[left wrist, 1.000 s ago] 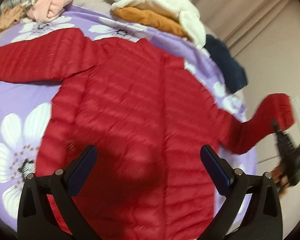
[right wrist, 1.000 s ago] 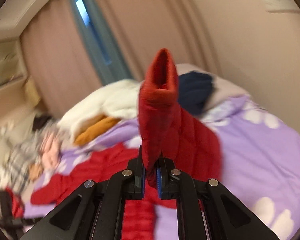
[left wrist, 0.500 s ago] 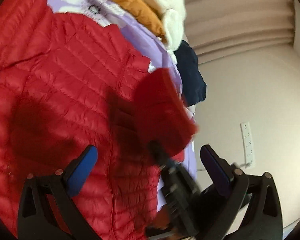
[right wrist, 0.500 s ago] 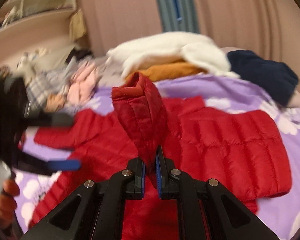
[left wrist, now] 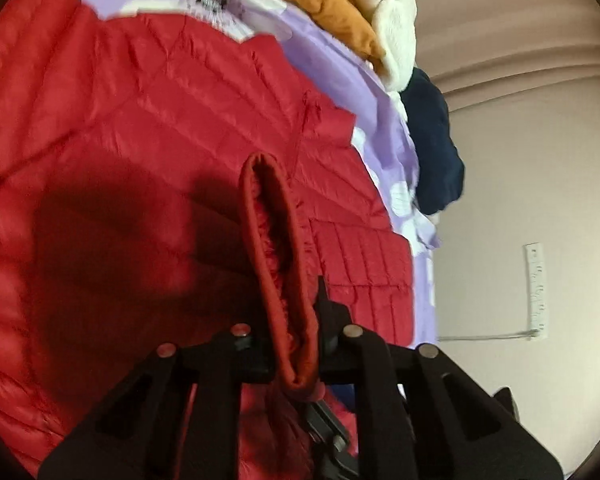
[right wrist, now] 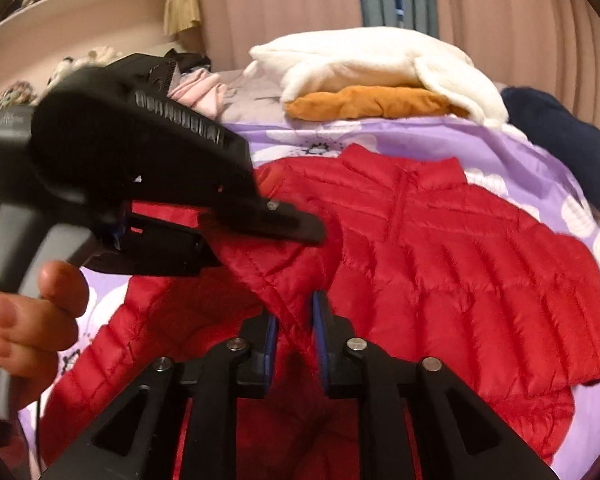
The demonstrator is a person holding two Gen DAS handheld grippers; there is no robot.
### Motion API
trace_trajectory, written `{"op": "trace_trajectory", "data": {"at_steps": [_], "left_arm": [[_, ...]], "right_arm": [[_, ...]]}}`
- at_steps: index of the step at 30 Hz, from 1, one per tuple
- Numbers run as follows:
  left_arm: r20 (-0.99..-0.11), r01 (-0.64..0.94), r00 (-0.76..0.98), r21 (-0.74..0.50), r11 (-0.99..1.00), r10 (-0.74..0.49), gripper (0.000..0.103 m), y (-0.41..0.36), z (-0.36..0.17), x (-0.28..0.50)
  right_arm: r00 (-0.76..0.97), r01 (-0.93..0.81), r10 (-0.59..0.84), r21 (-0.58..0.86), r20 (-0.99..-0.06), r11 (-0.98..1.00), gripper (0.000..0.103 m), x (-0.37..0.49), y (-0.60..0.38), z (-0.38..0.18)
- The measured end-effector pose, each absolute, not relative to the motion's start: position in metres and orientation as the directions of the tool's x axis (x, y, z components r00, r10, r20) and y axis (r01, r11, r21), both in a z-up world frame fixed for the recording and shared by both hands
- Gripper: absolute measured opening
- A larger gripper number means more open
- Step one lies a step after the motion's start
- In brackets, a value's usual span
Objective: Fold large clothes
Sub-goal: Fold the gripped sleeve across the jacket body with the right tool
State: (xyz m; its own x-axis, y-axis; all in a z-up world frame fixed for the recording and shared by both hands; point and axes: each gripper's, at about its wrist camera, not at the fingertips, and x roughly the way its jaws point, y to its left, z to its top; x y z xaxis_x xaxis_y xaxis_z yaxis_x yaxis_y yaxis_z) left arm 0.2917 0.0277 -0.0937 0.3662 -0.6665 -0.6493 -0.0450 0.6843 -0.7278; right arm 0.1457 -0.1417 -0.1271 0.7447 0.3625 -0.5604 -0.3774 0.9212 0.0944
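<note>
One sleeve (left wrist: 278, 264) of the red puffer jacket (right wrist: 440, 248) is pinched in the left tool (left wrist: 296, 340) over its chest, the right tool (right wrist: 292, 332) slightly parted around it, everything else unfolded.

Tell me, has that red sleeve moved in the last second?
Yes. The red sleeve was out past the bed's edge, by the wall; now it is over the red jacket, clamped in the left gripper.
</note>
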Motion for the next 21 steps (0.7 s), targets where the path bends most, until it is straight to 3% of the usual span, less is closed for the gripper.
{"op": "trace_trajectory", "data": {"at_steps": [1, 2, 3, 7, 9, 13, 16, 21], "left_arm": [[-0.65, -0.035, 0.392, -0.718, 0.695, -0.651, 0.013, 0.031, -0.087, 0.294], [-0.642, -0.023, 0.411, -0.717, 0.697, -0.647, 0.013, 0.036, -0.085, 0.293], [-0.623, 0.0, 0.442, -0.72, 0.694, -0.646, 0.013, 0.04, -0.073, 0.295], [-0.595, 0.073, 0.492, -0.699, 0.711, -0.635, 0.013, 0.047, -0.042, 0.298], [-0.591, 0.11, 0.5, -0.682, 0.723, -0.633, 0.013, 0.045, -0.031, 0.298], [-0.573, 0.154, 0.524, -0.663, 0.732, -0.63, 0.013, 0.041, -0.009, 0.301], [-0.573, 0.176, 0.547, -0.634, 0.753, -0.61, 0.013, 0.049, -0.001, 0.302], [-0.599, 0.08, 0.559, -0.65, 0.756, -0.574, 0.013, 0.079, -0.017, 0.316]], "right_arm": [[0.743, -0.369, 0.364, 0.11, -0.562, 0.923, 0.035, 0.145, -0.146, -0.127], [0.743, -0.362, 0.367, 0.125, -0.56, 0.924, 0.051, 0.143, -0.151, -0.127], [0.748, -0.353, 0.373, 0.146, -0.55, 0.924, 0.054, 0.138, -0.16, -0.124], [0.761, -0.337, 0.425, 0.261, -0.491, 0.905, 0.055, 0.122, -0.203, -0.118], [0.697, -0.362, 0.508, 0.363, -0.506, 0.859, 0.054, 0.121, -0.22, -0.127], [0.634, -0.37, 0.527, 0.376, -0.566, 0.85, 0.054, 0.126, -0.22, -0.149], [0.661, -0.289, 0.482, 0.397, -0.575, 0.871, 0.054, 0.139, -0.229, -0.159], [0.792, -0.055, 0.401, 0.6, -0.461, 0.798, 0.054, 0.157, -0.294, -0.164]]}}
